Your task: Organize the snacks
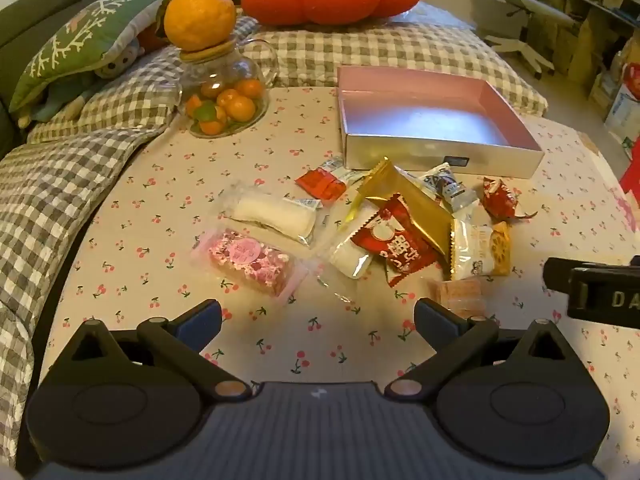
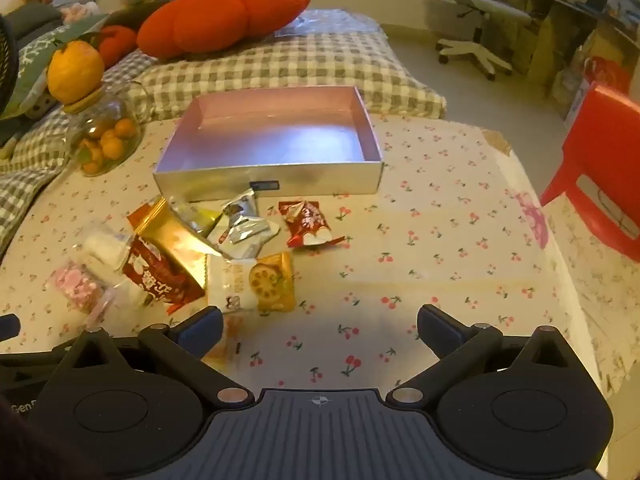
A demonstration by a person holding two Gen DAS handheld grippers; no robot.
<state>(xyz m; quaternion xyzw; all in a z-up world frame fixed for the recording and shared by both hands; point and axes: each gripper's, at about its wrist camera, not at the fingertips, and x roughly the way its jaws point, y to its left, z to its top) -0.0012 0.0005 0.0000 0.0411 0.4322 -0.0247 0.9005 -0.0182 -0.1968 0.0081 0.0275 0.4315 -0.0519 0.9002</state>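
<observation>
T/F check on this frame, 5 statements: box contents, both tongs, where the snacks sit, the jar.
1. The silver box holds several snacks. False: its pink inside shows nothing in it.
2. The left tongs are open and hold nothing. True.
3. The right tongs are shut on the red candy wrapper. False: they are open, and the wrapper lies on the cherry-print cloth apart from them.
4. The snack pile, with the gold packet in it, lies in front of the box, on the cloth. True.
5. The glass jar of small oranges stands inside the box. False: it stands on the cloth, to the left of the box.
</observation>
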